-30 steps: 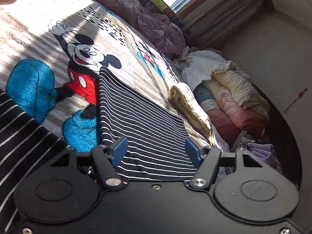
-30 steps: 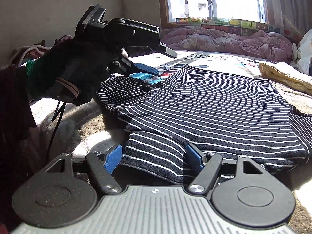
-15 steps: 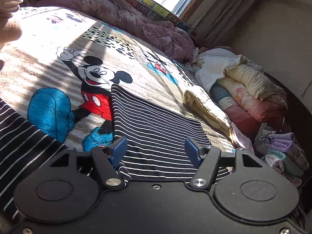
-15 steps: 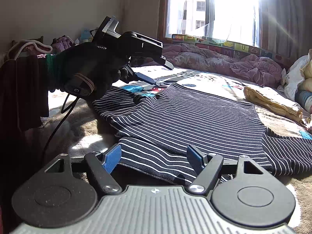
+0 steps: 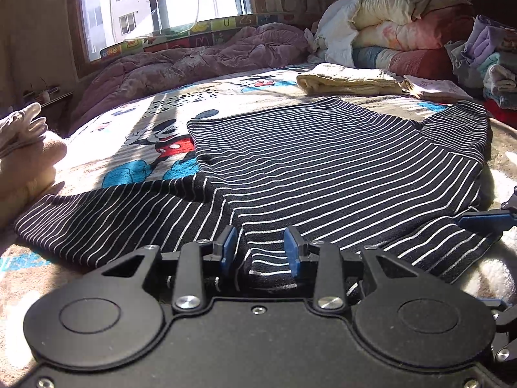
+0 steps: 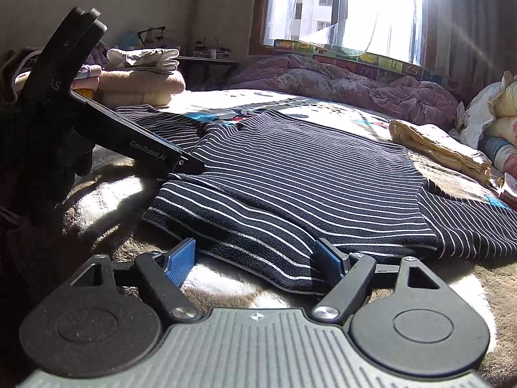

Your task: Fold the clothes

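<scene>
Presently, at the far left of the bed, a stack of folded pale garments sits on the cartoon-mouse blanket. Beside it, the striped shirt lies spread flat across the blanket, one sleeve reaching out to the left and the other folded over at the right.

The left gripper is at the shirt's near edge, its blue pads drawn partway together, with a small ridge of striped fabric bunched between them; whether the pads actually press the cloth cannot be told. In the right wrist view its black body slopes down onto the shirt's near left corner.

The right gripper rests low at the shirt's near edge, further right, its blue pads spread wide, the hem lying between them unpinched.

Further right, a folded cream cloth lies on the blanket beyond the shirt. Rolled quilts are piled at the far right. A rumpled purple duvet lies under the window.
</scene>
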`<state>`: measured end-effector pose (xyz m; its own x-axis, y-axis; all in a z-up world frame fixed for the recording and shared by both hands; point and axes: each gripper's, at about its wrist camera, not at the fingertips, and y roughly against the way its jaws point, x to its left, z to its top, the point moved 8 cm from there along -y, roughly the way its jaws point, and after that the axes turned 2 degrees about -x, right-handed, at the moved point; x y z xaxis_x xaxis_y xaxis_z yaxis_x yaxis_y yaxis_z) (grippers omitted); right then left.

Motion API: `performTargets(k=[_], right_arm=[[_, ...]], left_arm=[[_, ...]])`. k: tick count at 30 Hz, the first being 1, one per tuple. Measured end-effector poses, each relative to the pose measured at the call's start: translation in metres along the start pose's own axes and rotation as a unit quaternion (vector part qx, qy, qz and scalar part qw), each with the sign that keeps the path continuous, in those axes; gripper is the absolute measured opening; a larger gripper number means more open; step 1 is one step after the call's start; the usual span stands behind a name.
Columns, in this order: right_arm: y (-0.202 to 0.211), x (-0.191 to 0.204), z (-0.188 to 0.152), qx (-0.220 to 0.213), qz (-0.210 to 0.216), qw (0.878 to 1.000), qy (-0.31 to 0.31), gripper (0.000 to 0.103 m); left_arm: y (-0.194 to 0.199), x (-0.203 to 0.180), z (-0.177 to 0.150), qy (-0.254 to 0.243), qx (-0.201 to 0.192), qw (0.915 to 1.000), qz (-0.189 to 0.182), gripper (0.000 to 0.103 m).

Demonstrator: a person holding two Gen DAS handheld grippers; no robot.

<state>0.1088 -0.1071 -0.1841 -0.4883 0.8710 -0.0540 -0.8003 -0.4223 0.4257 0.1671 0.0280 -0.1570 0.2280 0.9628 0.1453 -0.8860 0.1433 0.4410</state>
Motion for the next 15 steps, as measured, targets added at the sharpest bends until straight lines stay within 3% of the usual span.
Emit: performTargets(k=[7, 9, 10, 12, 15], right_arm=[[0.016, 0.006, -0.004, 0.015, 0.006, 1.0, 0.015, 0.079], [0.024, 0.009, -0.004, 0.017, 0.012, 1.0, 0.018, 0.078], [0.03, 0.01, -0.004, 0.017, 0.017, 1.0, 0.018, 0.078], [0.041, 0.01, -0.003, 0.014, 0.022, 1.0, 0.01, 0.077], [0.052, -0.002, 0.002, 0.007, 0.02, 0.999, -0.036, 0.077]], left_arm=[[0.015, 0.002, -0.001, 0.056, -0.007, 0.9984, 0.007, 0.045], [0.019, 0.002, -0.001, 0.072, -0.009, 0.9973, 0.01, 0.058], [0.022, 0.002, -0.001, 0.081, -0.01, 0.9966, 0.01, 0.06], [0.027, -0.004, 0.001, 0.115, -0.011, 0.9931, -0.02, 0.068], [0.028, -0.014, 0.007, 0.166, 0.012, 0.9831, -0.076, 0.071]])
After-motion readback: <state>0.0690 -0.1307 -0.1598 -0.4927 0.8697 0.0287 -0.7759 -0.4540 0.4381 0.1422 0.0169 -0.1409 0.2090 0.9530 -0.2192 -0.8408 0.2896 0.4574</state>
